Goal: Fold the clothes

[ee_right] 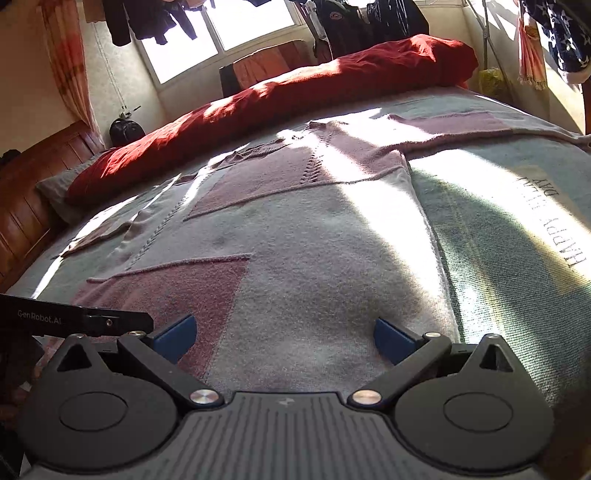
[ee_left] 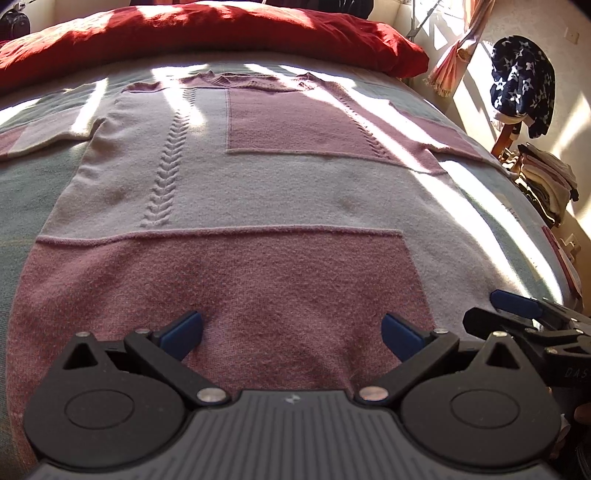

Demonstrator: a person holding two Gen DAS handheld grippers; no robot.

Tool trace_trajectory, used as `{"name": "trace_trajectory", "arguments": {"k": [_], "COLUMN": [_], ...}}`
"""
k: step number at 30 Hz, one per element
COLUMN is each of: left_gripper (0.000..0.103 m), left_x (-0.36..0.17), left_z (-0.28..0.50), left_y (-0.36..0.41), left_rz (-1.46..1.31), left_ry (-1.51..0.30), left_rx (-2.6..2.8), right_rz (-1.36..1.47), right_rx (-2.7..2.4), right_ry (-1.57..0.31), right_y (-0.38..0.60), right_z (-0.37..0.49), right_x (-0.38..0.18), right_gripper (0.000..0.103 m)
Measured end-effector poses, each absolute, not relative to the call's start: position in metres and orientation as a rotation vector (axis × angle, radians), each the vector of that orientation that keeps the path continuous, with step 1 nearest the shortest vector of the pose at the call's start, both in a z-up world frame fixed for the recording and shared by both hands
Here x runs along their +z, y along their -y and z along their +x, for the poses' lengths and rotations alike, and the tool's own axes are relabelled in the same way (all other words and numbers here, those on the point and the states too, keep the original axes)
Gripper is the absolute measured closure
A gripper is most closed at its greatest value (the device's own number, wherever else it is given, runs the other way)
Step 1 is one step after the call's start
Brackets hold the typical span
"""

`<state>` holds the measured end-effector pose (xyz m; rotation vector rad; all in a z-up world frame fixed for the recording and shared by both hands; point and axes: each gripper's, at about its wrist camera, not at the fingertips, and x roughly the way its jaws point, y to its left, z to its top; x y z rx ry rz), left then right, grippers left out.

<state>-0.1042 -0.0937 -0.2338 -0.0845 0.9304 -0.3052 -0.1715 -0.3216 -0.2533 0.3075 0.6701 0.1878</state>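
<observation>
1. The left tongs [ee_left: 291, 334] stand spread wide over the hem of the sweater [ee_left: 236, 192], pinching nothing.
2. The right tongs [ee_right: 284, 338] are spread too, just beside the left ones, above the sweater's pale corner.
3. The sweater lies flat ahead of both (sleeves out sideways), on a green blanket [ee_right: 498, 229]; beyond it, a red pillow [ee_left: 207, 33].

— Where does the sweater [ee_left: 236, 192] lie?
— Flat on the bed cover [ee_right: 498, 236], collar toward the quilt [ee_left: 207, 33] behind it.
— And the grippers?
— Left gripper [ee_left: 291, 334] over the hem, right gripper [ee_right: 284, 339] beside it, perhaps touching cloth.
</observation>
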Motion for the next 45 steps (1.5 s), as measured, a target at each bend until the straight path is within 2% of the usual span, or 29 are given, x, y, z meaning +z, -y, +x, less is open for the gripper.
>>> {"name": "trace_trajectory", "arguments": {"k": [12, 21, 31, 40, 45], "left_gripper": [0.001, 0.001, 0.001, 0.001, 0.001], "left_x": [-0.216, -0.232, -0.212, -0.239, -0.231], "left_z": [-0.084, -0.078, -0.047, -0.045, -0.046], "left_y": [0.074, 0.048, 0.055, 0.048, 0.050], "left_rz": [-0.149, -0.220, -0.186, -0.201, -0.222], "left_ry": [-0.837, -0.868, -0.797, -0.872, -0.847], "left_rx": [-0.271, -0.224, -0.262, -0.240, -0.248], "right_rz": [0.246, 0.275, 0.230, 0.332, 0.376], "right_rx": [0.238, 0.262, 0.299, 0.310, 0.316], "right_ry": [-0.619, -0.721, -0.638, -0.746, -0.725], "right_y": [0.315, 0.308, 0.301, 0.312, 0.327], "right_z": [-0.129, -0.116, -0.080, -0.053, -0.061], "right_x": [-0.216, -0.246, -0.210, -0.233, -0.227], "right_gripper": [0.000, 0.000, 0.000, 0.000, 0.000]}}
